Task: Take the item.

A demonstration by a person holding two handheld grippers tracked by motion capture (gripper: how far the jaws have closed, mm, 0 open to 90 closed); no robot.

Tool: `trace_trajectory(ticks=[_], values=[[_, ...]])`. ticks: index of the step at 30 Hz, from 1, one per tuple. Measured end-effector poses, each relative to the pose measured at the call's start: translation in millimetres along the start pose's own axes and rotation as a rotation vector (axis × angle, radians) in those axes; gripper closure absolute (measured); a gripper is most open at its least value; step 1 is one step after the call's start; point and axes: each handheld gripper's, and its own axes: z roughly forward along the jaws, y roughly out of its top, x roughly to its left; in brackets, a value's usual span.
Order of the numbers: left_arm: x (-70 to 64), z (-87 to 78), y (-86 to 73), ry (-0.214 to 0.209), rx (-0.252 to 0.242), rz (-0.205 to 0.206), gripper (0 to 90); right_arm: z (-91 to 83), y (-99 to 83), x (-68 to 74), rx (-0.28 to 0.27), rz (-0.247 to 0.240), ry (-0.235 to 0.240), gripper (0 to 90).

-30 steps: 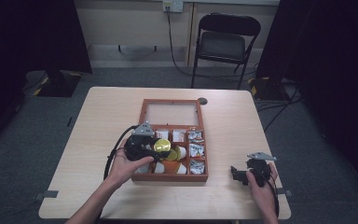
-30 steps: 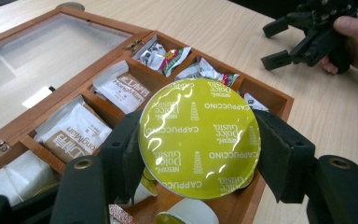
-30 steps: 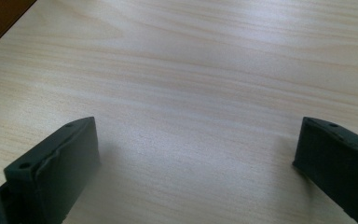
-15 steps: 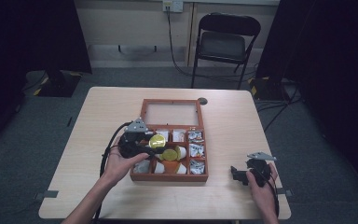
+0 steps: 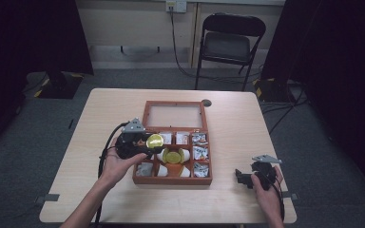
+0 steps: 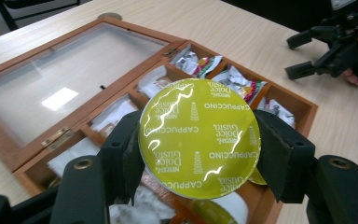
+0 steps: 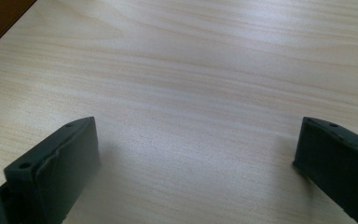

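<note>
Left tongs [image 6: 199, 154] pinch the round yellow-green foil-lidded coffee capsule [image 6: 199, 137] by its rim, lid-face up, directly above the compartmented wooden box [image 5: 173, 180]; right tongs [image 7: 196, 172] rest spread, well apart on the tabletop [image 7: 205, 70].

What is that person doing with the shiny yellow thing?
A person holds tongs in each hand. The left tongs are shut on a coffee capsule with a yellow-green foil lid that reads cappuccino, held above the open wooden box. The box's compartments hold more capsules and small packets. The right tongs are open, low over the bare table to the right of the box, holding nothing.
</note>
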Motion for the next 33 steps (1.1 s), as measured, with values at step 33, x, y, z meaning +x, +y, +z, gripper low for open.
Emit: trace_trajectory(ticks=[33], values=[[49.0,-40.4,-15.0,0.108,-0.051,-0.096,38.2,0.0,0.0,0.0,0.000,0.000,-0.001,0.0]])
